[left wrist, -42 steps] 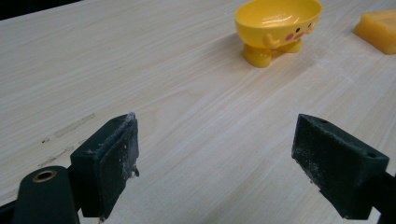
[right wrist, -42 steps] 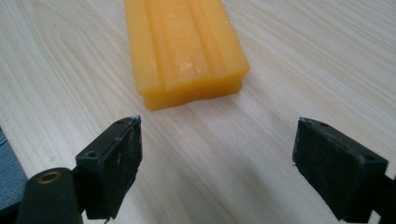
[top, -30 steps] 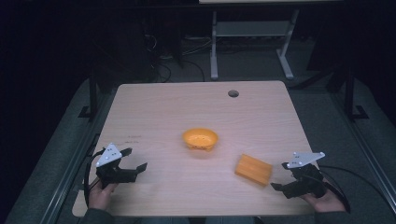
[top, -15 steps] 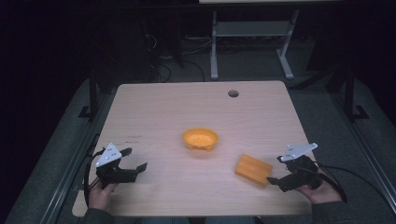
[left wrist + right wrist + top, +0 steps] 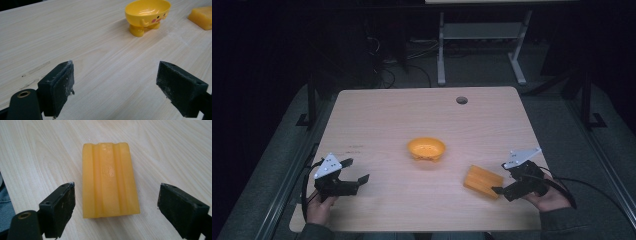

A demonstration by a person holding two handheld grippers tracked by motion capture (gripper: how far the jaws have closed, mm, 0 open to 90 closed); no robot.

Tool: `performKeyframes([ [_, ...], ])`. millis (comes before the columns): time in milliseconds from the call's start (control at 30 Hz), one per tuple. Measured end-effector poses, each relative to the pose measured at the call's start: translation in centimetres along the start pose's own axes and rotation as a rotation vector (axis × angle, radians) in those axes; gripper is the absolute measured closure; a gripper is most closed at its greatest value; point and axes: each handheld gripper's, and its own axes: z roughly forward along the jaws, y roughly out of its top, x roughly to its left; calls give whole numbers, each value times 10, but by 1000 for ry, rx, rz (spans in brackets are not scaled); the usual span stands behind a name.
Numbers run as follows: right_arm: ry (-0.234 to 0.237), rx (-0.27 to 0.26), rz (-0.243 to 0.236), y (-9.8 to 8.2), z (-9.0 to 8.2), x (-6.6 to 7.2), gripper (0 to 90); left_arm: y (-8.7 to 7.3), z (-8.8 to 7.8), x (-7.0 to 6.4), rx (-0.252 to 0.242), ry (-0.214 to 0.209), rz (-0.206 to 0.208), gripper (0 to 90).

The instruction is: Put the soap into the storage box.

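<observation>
The right gripper (image 5: 115, 202), fingers spread wide, flanked the ridged orange block (image 5: 109, 178); the left gripper (image 5: 120, 87) hovered released near the yellow bowl (image 5: 147, 13).

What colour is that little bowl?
Yellow bowl with pink cheeks; clearest in the left gripper view.

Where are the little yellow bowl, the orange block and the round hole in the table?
yellow bowl (image 5: 426, 148), high view, on its inside.
orange block (image 5: 109, 178), right gripper view, on its ridged top face.
round hole (image 5: 461, 100), high view, on its dark centre.
</observation>
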Motion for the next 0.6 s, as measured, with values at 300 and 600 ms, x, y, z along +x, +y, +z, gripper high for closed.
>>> performKeyframes([
  [300, 21, 15, -15, 8, 6, 1, 142, 0, 0, 0, 0, 0, 0, 141],
  [600, 39, 45, -52, 17, 20, 0, 142, 0, 0, 0, 0, -1, 0, 141],
])
